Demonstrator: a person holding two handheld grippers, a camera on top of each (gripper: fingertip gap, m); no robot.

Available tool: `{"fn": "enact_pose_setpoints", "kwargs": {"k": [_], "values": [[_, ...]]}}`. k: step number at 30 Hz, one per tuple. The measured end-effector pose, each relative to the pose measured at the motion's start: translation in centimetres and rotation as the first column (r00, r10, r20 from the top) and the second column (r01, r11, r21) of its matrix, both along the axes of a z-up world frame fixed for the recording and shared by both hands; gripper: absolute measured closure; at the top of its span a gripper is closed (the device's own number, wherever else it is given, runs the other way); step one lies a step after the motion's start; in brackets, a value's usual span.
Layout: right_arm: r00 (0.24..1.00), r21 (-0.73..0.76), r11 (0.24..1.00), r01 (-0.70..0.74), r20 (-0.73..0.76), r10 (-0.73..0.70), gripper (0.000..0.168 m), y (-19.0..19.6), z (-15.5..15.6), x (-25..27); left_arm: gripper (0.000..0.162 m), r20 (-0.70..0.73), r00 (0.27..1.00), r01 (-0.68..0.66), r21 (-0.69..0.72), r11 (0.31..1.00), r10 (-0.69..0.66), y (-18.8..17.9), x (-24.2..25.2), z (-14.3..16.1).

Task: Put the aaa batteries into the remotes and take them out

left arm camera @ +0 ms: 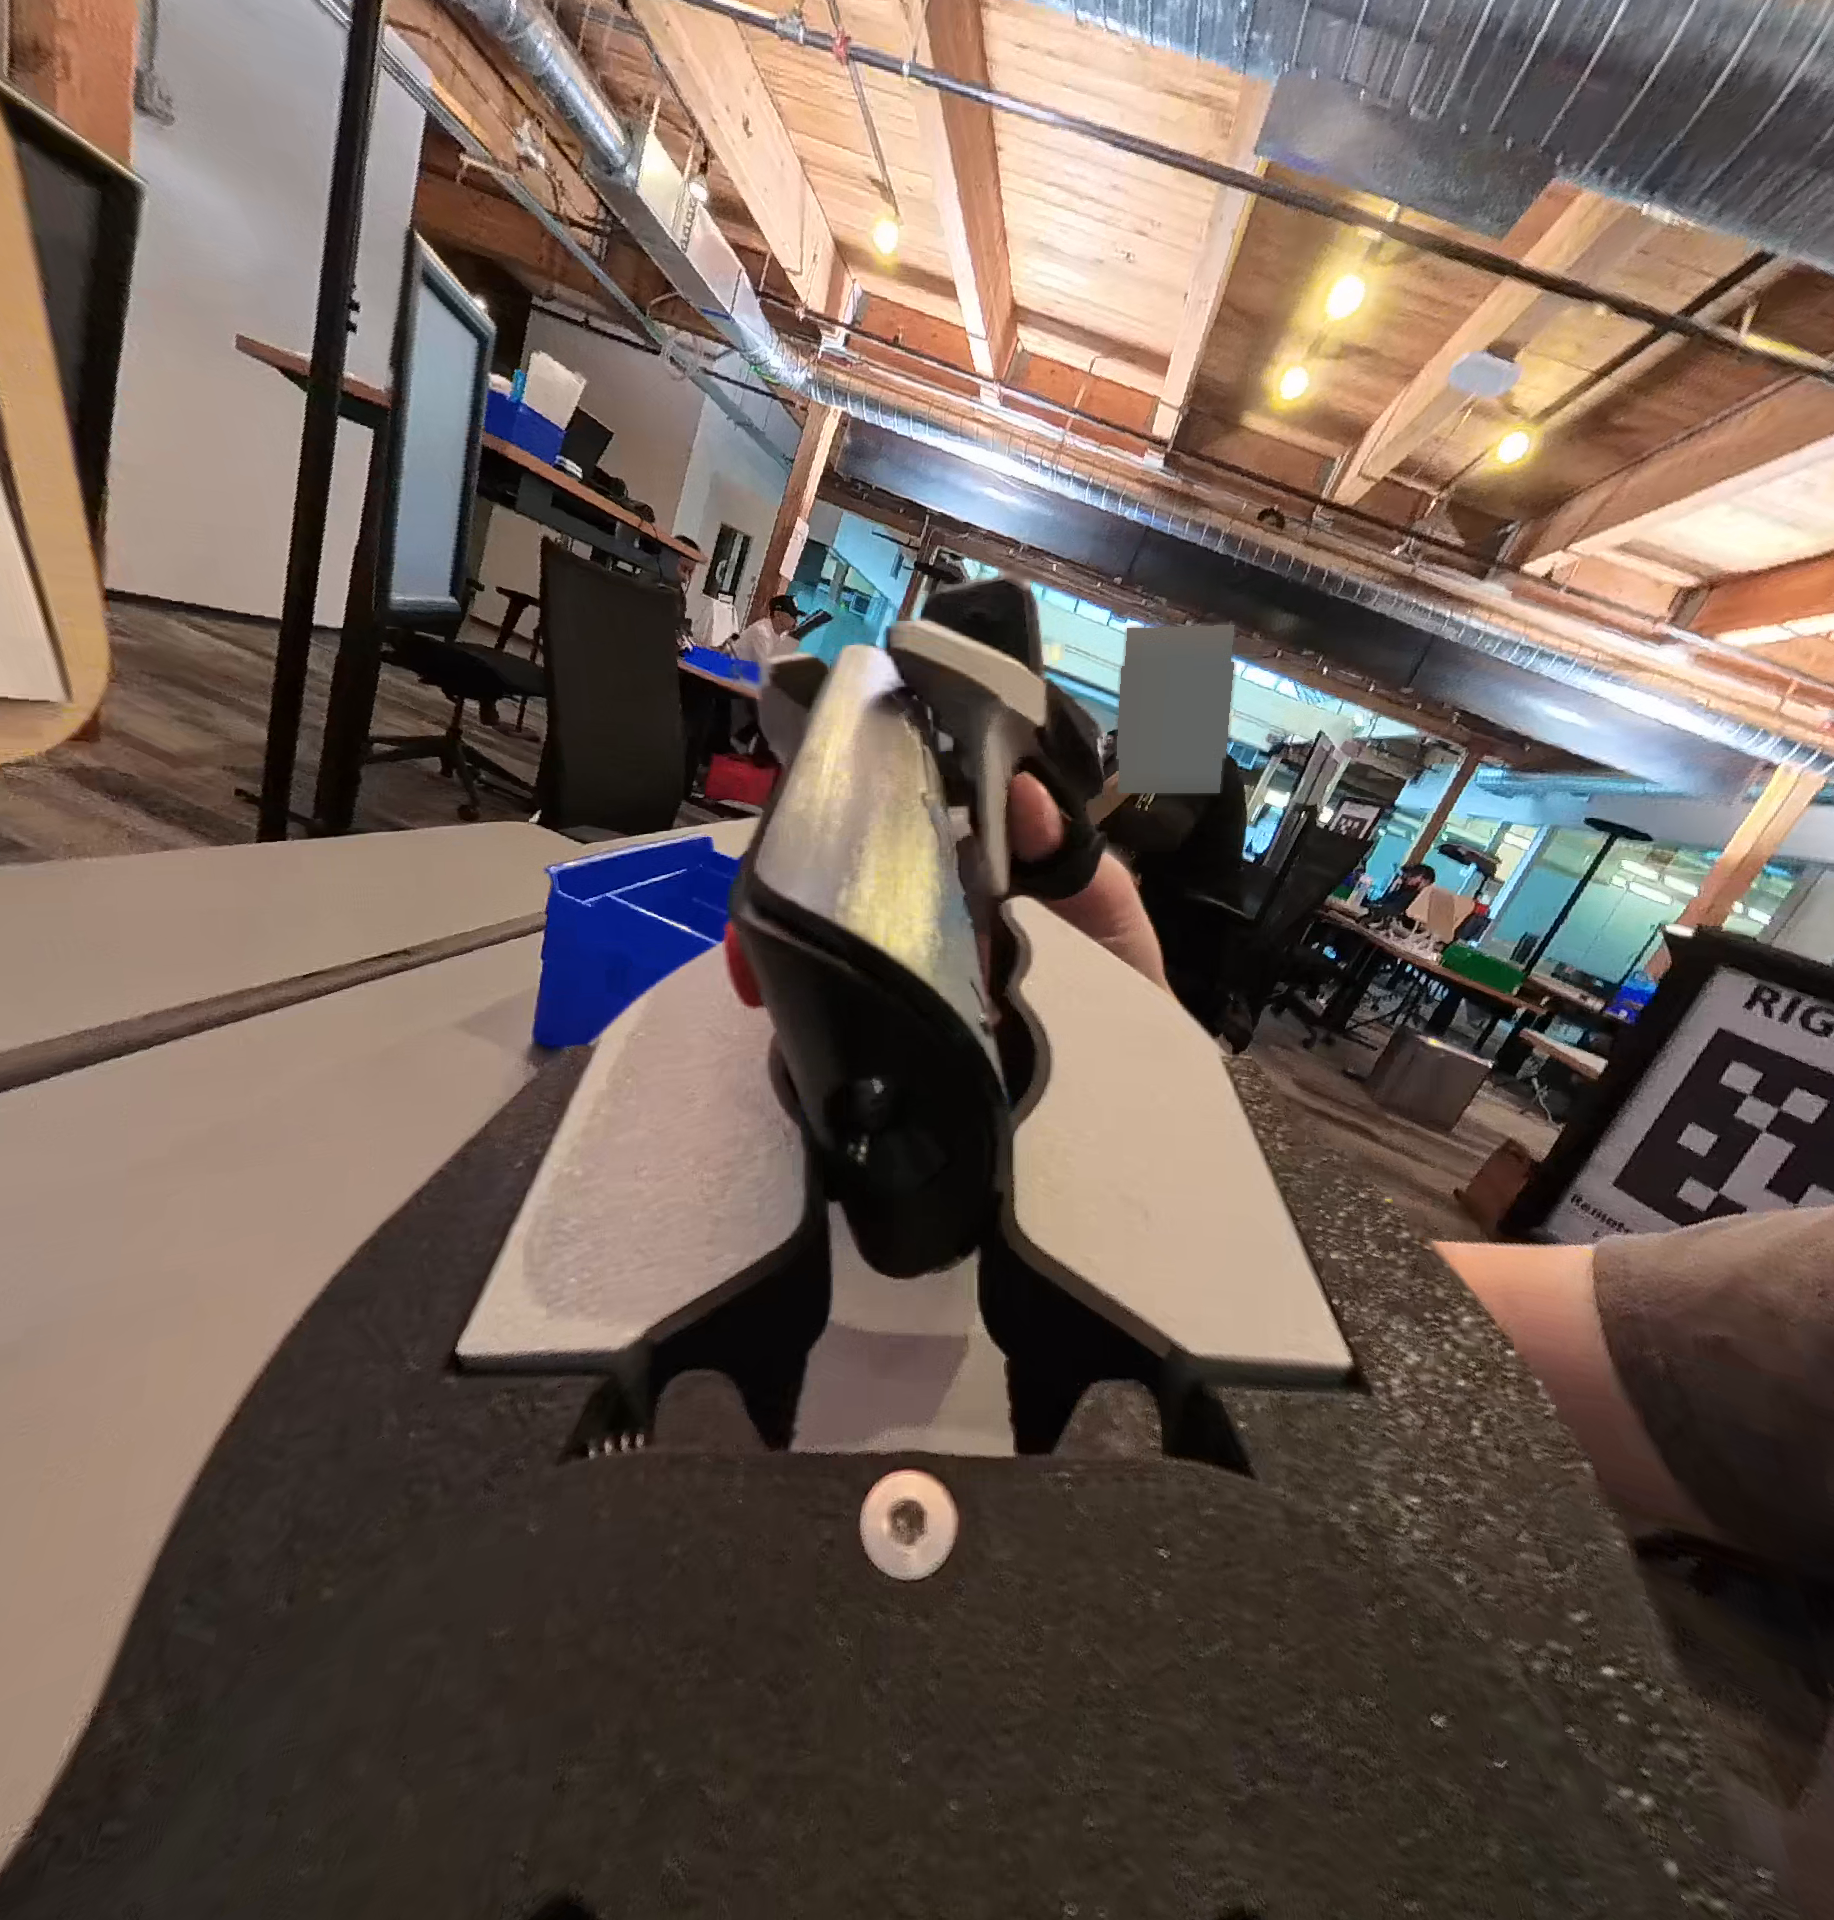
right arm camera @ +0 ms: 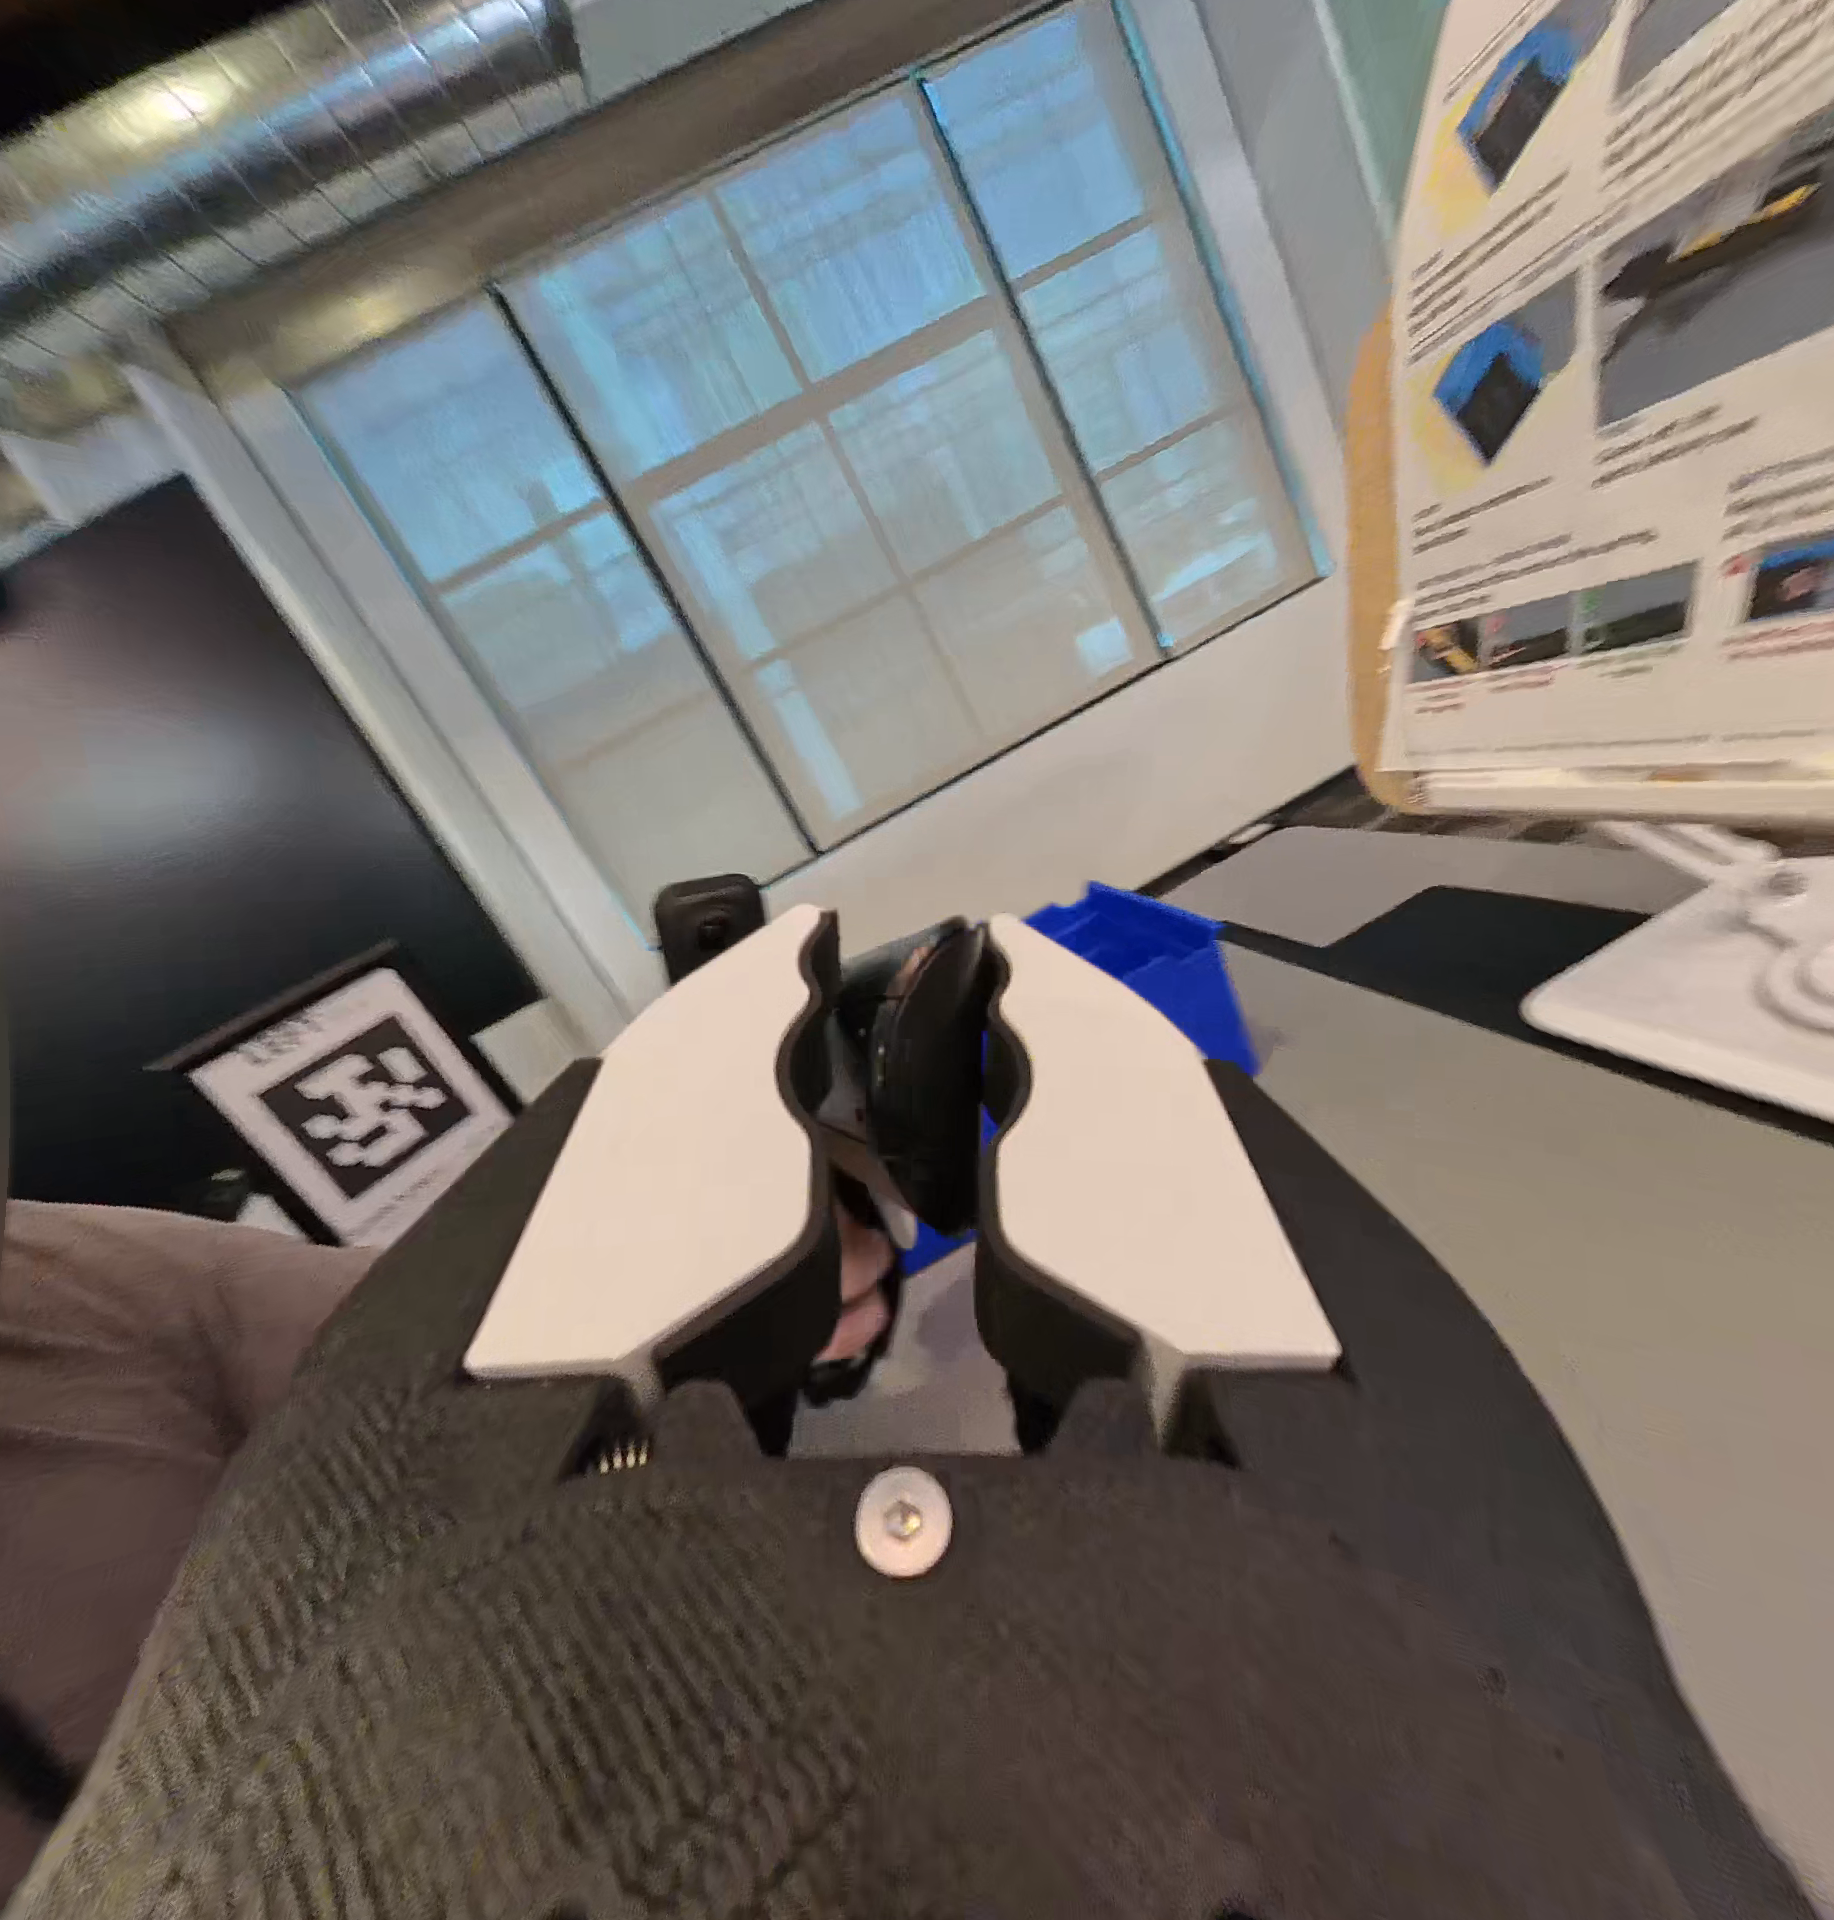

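both grippers, left gripper (left arm camera: 897, 1101) and right gripper (right arm camera: 902, 1091), tilted upward, clamp one remote (left arm camera: 871, 935).

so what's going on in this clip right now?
A person is working with two handheld grippers above a grey table. Both grippers are clamped on the same black remote, held up in the air: the left gripper grips its near end, while the right gripper holds it from the other side. A bare hand shows behind the remote. A blue bin sits on the table beyond. No battery is visible, so which step this is cannot be told.
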State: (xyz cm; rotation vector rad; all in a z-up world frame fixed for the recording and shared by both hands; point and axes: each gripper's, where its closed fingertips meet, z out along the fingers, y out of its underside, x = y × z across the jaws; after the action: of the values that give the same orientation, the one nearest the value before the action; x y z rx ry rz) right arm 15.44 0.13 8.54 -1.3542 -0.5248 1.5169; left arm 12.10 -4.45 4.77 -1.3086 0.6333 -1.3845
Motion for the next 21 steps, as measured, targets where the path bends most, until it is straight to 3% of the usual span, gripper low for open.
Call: {"fn": "enact_pose_setpoints", "kwargs": {"k": [9,12,14,21], "values": [[0.989,-0.051,0.989,-0.142,-0.053,0.139,0.129,-0.8,-0.6,-1.3,0.135,0.12,0.993,0.018,-0.096,0.995,-0.006,1.1,-1.6,0.6],[0.983,-0.068,0.982,-0.178,-0.061,0.174,0.128,-0.9,-0.9,-1.5,0.135,0.101,0.995,-0.005,-0.063,0.998,0.011,1.2,-2.1,1.0],[0.978,-0.06,0.977,-0.202,-0.053,0.199,0.143,-1.4,-0.9,-1.7,0.135,0.081,0.996,-0.026,-0.041,0.999,0.03,1.3,-2.1,1.0],[0.959,-0.016,0.959,-0.284,0.016,0.284,0.136,-3.2,-0.5,-2.3,0.135,0.002,1.0,-0.014,0.09,0.996,0.013,0.1,-1.9,2.0]]}}
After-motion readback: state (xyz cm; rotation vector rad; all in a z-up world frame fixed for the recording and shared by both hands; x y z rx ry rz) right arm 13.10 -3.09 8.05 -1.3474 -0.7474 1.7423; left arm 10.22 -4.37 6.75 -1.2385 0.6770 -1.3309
